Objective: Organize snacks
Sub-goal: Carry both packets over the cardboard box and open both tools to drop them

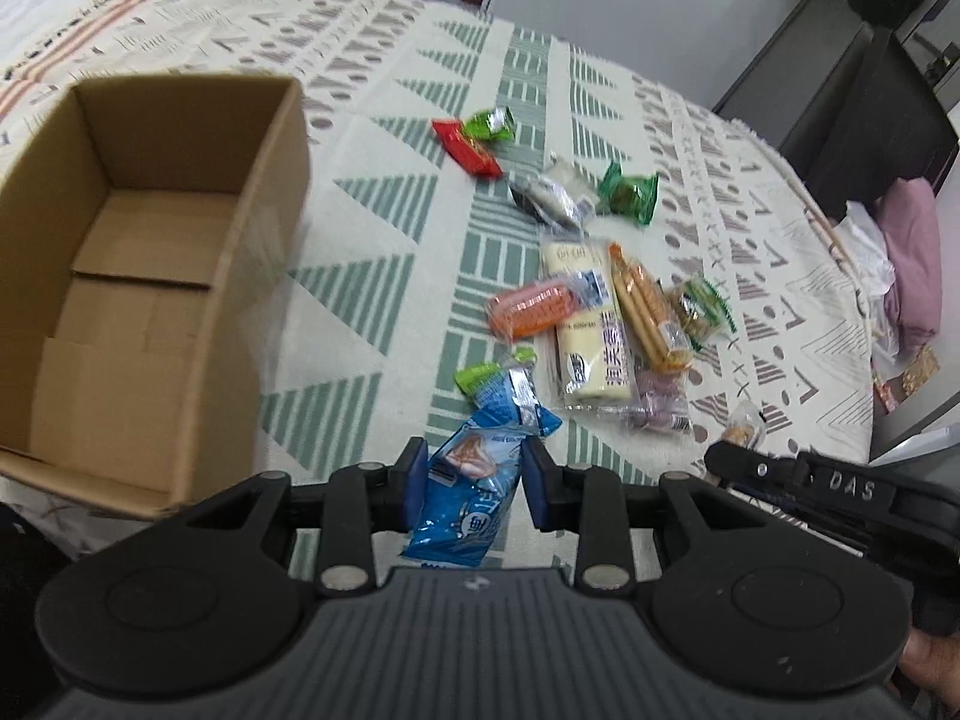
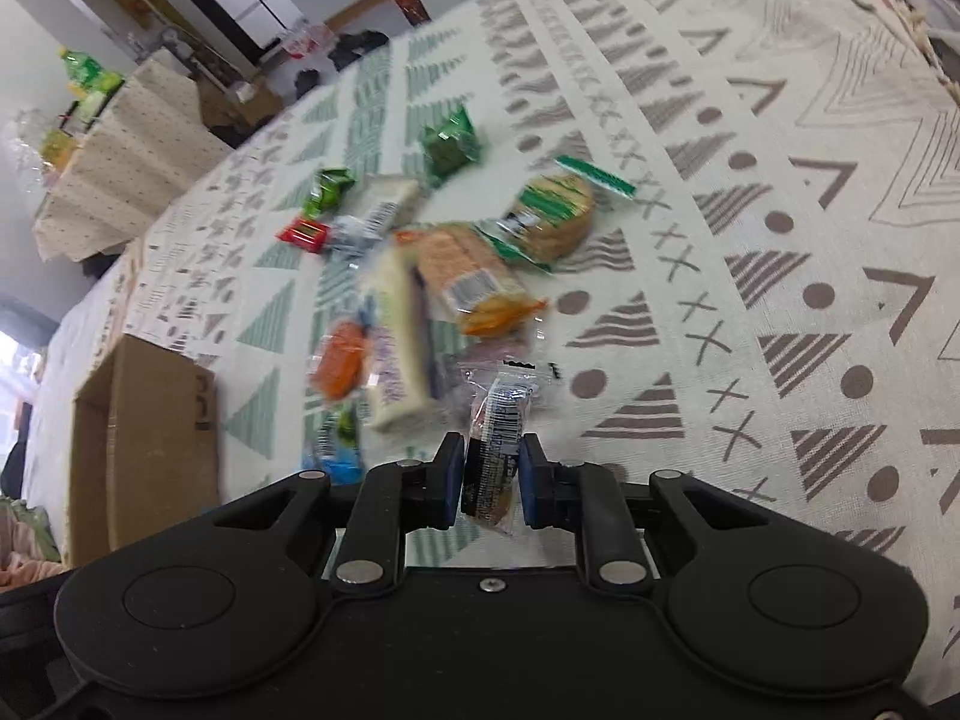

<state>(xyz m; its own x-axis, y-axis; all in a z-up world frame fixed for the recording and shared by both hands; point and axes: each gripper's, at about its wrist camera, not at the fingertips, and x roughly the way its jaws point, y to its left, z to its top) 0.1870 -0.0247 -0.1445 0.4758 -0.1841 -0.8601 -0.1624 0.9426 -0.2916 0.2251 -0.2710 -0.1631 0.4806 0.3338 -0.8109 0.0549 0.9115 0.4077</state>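
Blue pads of the left tongs (image 1: 475, 483) clamp a blue snack packet (image 1: 465, 492) from both sides, in the left wrist view. The packet hangs between the pads, its upper end pointing away from the camera and its lower end toward the tool body. The tongs tilt steeply down over a bench draped with a patterned cloth (image 1: 384, 252) in green and grey triangles. One open cardboard box (image 1: 138, 276) sits at the left, with nothing inside but its folded bottom flaps. Loose snacks lie right of the box: one red bar (image 1: 467, 149), a light green packet (image 1: 493, 123), a dark green packet (image 1: 630, 191), one orange packet (image 1: 531, 307), one long cream bar (image 1: 591, 324) and one pack of biscuit sticks (image 1: 645, 312), among others too overlapped to count surely. The right tongs (image 1: 798, 471) show at the lower right edge as a black arm; their grip cannot be judged from here. A fingertip (image 1: 927, 660) of the person shows at the lower right corner.

From the right wrist, the right tongs (image 2: 492, 483) are pressed together on a small clear-wrapped snack (image 2: 495, 456) with a barcode label, held upright between the pads. They also point steeply down at the cloth. The same box (image 2: 144, 420) stands at the left, well apart from these tongs. One round biscuit pack (image 2: 555, 216) and one dark green packet lie farther off; motion blur smears the rest of the pile.
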